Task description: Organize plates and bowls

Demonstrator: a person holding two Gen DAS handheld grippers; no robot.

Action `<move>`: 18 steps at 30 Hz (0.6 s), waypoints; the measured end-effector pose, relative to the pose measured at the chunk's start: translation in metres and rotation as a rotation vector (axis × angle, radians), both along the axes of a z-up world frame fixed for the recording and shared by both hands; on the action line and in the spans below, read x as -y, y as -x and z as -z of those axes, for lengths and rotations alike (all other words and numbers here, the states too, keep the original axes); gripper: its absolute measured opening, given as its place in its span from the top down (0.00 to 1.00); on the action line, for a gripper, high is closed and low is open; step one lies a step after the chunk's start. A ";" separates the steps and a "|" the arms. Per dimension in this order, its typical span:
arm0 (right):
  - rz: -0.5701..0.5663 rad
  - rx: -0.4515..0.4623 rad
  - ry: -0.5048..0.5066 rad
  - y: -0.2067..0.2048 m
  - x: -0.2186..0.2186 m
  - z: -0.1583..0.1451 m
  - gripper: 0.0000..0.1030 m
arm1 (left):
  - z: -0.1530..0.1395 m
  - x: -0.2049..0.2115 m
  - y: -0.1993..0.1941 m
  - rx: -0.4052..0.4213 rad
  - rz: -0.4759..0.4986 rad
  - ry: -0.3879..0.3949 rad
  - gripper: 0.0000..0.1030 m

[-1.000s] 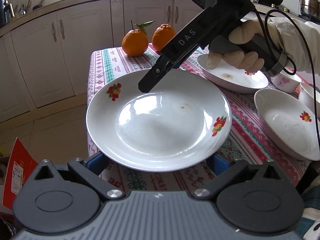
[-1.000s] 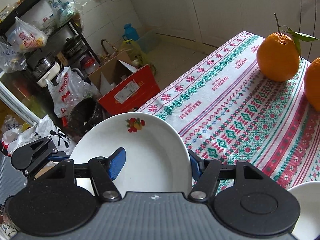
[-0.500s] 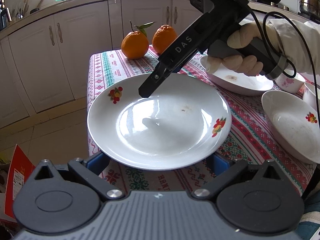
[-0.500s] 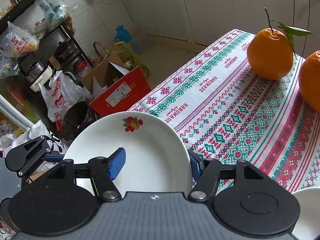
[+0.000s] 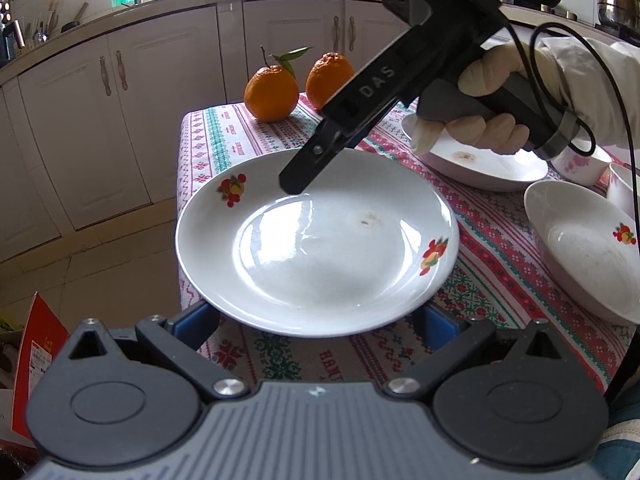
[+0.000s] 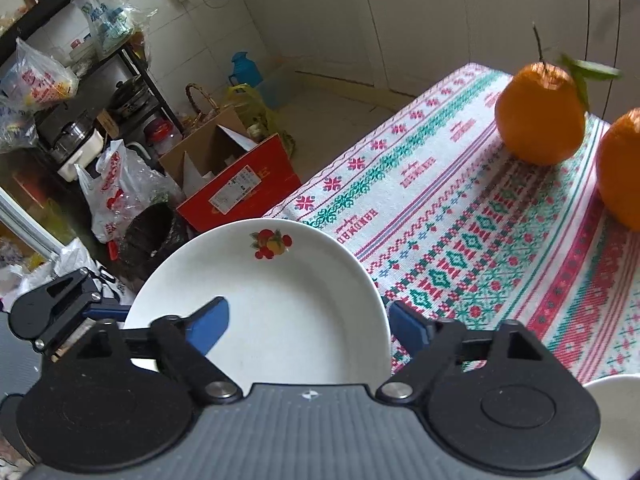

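Right gripper [image 6: 308,320]: we see its blue fingers [image 6: 208,324] spread apart, they've just been opening, w/ the plate's far edge between them but not pinched. Left gripper [image 5: 318,330] is clamped on the near edge of that big white plate [image 5: 316,240], holding it up over the corner of the surface [image 6: 460,216] w/ the patterned cloth. 2 oranges [image 5: 272,94] sit near the far edge. 2 more white dishes [image 5: 584,248] rest on the right side, near a small bowl [image 5: 578,162].

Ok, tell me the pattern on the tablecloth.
The tablecloth is white with red and green cross-stitch bands; the right wrist view shows it best.
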State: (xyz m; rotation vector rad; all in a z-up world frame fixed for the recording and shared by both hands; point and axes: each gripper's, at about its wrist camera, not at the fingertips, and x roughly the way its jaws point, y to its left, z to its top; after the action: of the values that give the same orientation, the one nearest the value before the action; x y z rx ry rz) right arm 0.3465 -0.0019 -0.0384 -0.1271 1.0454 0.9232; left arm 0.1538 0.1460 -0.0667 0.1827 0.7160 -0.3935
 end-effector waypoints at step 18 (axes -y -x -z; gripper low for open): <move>0.113 0.137 -0.026 0.099 0.066 -0.070 0.00 | -0.027 0.019 0.065 0.019 -0.029 0.037 0.01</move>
State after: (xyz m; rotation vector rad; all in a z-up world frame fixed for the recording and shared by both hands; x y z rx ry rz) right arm 0.2476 -0.0675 0.0312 -0.1071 0.9042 0.8145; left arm 0.0890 0.1266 -0.0396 0.1408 0.6915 -0.3768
